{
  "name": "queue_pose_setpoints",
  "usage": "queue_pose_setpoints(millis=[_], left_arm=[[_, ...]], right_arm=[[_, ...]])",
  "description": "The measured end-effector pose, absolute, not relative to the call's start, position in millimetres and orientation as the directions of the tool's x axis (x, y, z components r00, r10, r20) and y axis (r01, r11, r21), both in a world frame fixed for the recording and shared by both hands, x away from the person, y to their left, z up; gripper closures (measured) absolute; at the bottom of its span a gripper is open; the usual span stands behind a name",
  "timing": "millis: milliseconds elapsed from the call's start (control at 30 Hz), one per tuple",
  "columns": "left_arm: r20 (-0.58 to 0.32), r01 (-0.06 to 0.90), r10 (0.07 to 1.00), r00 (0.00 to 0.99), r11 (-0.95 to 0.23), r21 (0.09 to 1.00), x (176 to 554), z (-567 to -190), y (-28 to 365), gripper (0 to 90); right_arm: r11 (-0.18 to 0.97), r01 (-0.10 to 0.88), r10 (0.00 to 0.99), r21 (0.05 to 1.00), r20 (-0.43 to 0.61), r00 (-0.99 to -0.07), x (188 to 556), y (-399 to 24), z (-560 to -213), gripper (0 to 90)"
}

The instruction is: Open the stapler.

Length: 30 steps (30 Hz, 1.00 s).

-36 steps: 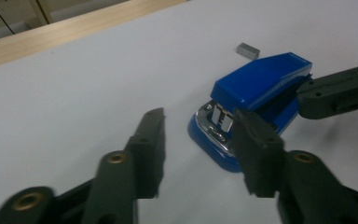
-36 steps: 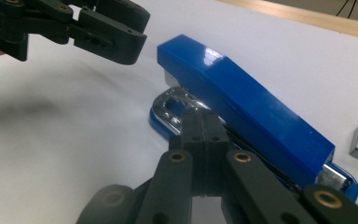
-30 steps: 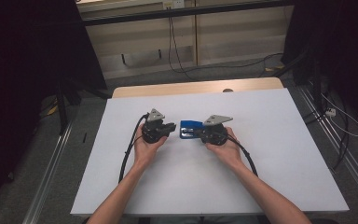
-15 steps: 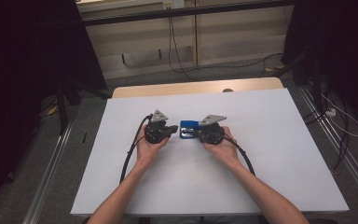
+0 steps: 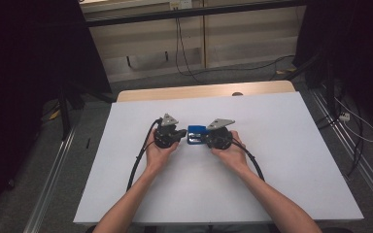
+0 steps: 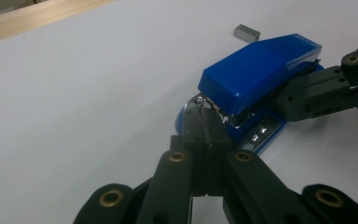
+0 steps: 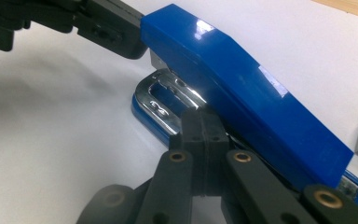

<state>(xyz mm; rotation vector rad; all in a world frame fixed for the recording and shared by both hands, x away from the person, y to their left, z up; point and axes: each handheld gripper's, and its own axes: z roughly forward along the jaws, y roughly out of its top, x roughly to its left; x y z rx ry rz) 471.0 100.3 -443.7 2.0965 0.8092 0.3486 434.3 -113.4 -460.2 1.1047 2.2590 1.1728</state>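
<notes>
A blue stapler [image 5: 196, 132] lies on the white table [image 5: 281, 145] between my two grippers, its top cover [image 7: 242, 79] lifted off the chrome magazine [image 7: 168, 100]. My left gripper [image 5: 183, 132] comes from the left with its jaws shut, and its tips [image 6: 205, 129] touch the stapler's [image 6: 261, 70] front end. My right gripper [image 5: 206, 139] comes from the right, also shut, with its tips [image 7: 204, 125] against the magazine under the cover. In the left gripper view the right gripper [image 6: 326, 91] rests against the stapler's side.
A small grey block of staples [image 6: 247, 31] lies on the table just beyond the stapler. A wooden strip [image 5: 204, 91] runs along the table's far edge. Cables trail from both grippers toward the person's forearms.
The left gripper has edged slightly right, toward the stapler. The right gripper and the stapler have stayed put.
</notes>
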Motion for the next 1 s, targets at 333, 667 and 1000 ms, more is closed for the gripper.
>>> queue_pose_setpoints(millis=[333, 667, 1000], left_arm=[[-0.045, 0.414, 0.660, 0.750, -0.416, 0.810, 473.7, -446.8, 98.1, 90.0], [-0.053, 0.422, 0.663, 0.747, -0.410, 0.808, 473.9, -446.7, 97.4, 90.0], [-0.067, 0.408, 0.644, 0.762, -0.397, 0.822, 472.7, -442.0, 99.6, 90.0]], right_arm=[[0.347, 0.476, 0.782, 0.808, 0.031, -0.623, 433.8, -112.9, -460.3, 90.0], [0.344, 0.478, 0.781, 0.808, 0.036, -0.623, 433.9, -113.0, -460.3, 90.0], [0.346, 0.477, 0.781, 0.808, 0.034, -0.623, 433.7, -113.0, -460.4, 90.0]])
